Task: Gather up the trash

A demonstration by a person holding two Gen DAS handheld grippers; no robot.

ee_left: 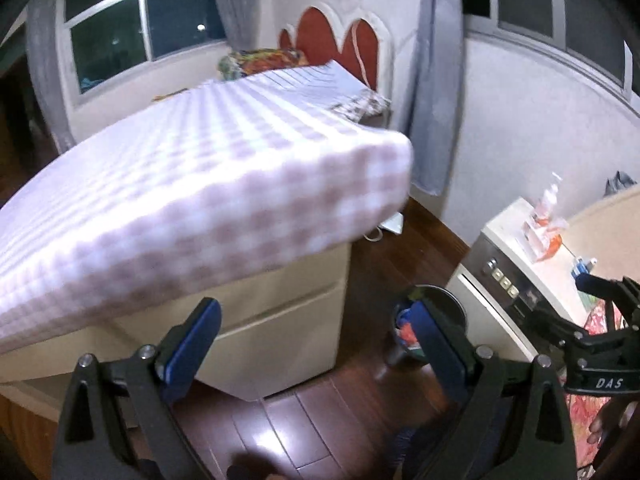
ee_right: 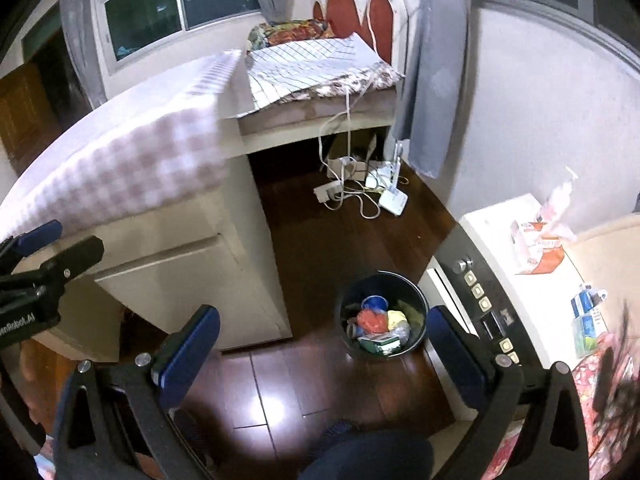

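A black round trash bin (ee_right: pixel 380 280) stands on the dark wood floor between the bed base and a white appliance. It holds mixed trash (ee_right: pixel 378 326): a blue cup, red and yellow wrappers, a green box. My right gripper (ee_right: pixel 322 328) is open and empty above the floor, left of the bin. My left gripper (ee_left: pixel 312 320) is open and empty in front of the bed base; in the left wrist view the bin (ee_left: pixel 434 294) is partly hidden behind its right finger. The right gripper (ee_left: pixel 600 312) shows at the right edge there, and the left gripper (ee_right: pixel 32 256) at the left edge of the right wrist view.
A bed with a checked mattress (ee_right: pixel 132 152) on a cream base (ee_right: pixel 208 272) fills the left. A white appliance (ee_right: pixel 504 280) with a carton and bottle on top stands at the right. Power strips and cables (ee_right: pixel 360 188) lie on the floor by the wall.
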